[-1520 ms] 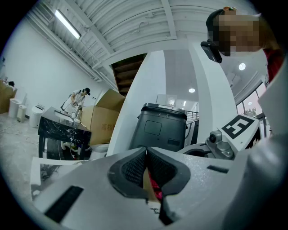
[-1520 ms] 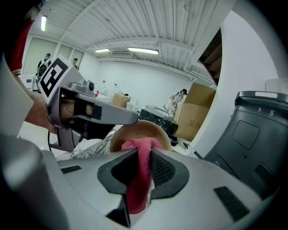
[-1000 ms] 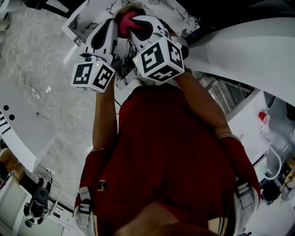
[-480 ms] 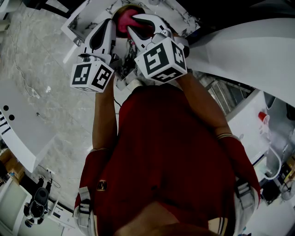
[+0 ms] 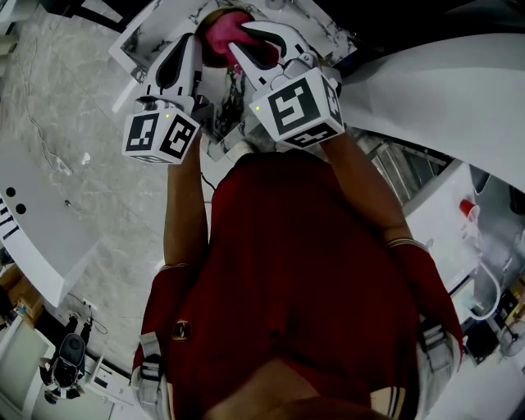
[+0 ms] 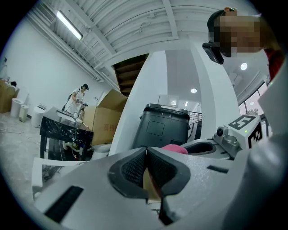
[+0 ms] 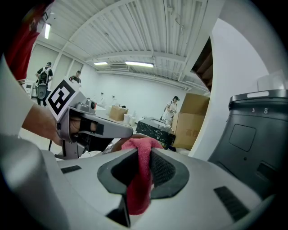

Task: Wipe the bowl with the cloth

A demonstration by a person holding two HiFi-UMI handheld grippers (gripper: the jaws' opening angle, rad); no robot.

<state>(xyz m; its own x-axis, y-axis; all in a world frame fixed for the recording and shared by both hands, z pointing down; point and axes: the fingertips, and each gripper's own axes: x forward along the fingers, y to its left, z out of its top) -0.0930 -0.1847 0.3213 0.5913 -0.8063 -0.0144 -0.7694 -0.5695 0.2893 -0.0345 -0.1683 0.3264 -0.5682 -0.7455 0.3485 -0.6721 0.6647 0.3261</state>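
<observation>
In the head view both grippers are held up in front of the person's red top. My right gripper (image 5: pixel 244 34) is shut on a pink cloth (image 5: pixel 223 29), which is pressed into a tan bowl (image 5: pixel 210 16) that is mostly hidden behind it. My left gripper (image 5: pixel 194 41) holds the bowl's left side. In the left gripper view the left gripper (image 6: pixel 146 152) is shut on a thin tan bowl rim (image 6: pixel 150 187), with the cloth (image 6: pixel 174 148) just beyond. In the right gripper view the cloth (image 7: pixel 139 179) hangs between the pads of the right gripper (image 7: pixel 143 152).
A marble-patterned table (image 5: pixel 152 37) lies below the grippers. A white curved structure (image 5: pixel 426 74) rises on the right. A black bin (image 6: pixel 164 128) and cardboard boxes (image 6: pixel 105 119) stand nearby. People (image 6: pixel 74 101) work in the background beside a dark marble table (image 6: pixel 58 130).
My right gripper has shifted right and slightly up with the cloth across the bowl. My left gripper has edged up a little, still holding the bowl.
</observation>
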